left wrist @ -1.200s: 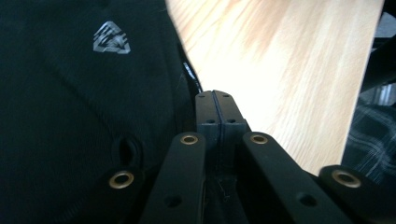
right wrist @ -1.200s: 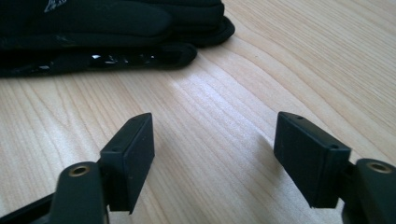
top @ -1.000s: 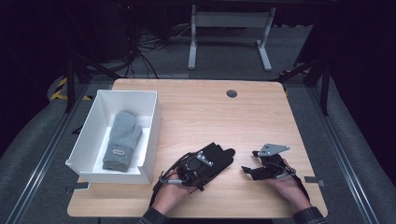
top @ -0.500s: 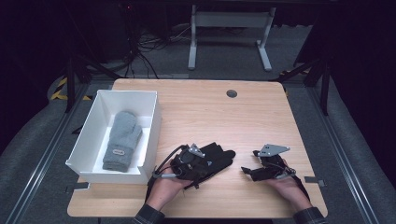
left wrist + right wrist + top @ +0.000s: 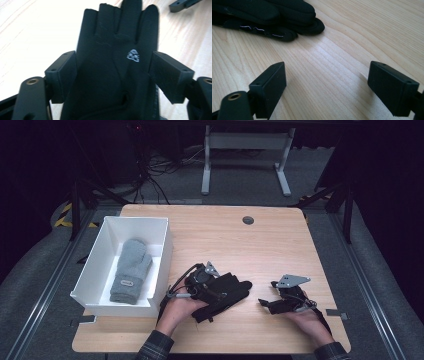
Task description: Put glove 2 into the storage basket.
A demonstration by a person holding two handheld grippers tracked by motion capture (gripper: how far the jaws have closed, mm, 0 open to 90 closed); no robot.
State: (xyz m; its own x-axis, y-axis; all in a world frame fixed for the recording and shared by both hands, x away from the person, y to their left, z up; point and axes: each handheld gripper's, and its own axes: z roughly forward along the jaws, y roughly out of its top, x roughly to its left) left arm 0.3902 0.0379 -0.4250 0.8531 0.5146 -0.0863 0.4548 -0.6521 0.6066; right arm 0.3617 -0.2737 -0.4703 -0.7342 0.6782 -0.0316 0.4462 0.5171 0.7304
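My right gripper (image 5: 327,82) has its two black jaws wide apart over the wooden table (image 5: 352,37). Nothing sits between them. A black glove (image 5: 269,17) lies farther off.

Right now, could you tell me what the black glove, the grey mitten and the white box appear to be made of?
Black glove: smooth matte stretch fabric, possibly neoprene-like, with fine seams and a small printed white logo. Grey mitten: soft fleece or knit by its fuzzy look, with a sewn label at the cuff. White box: thin, stiff, matte walls, probably cardboard or plastic.
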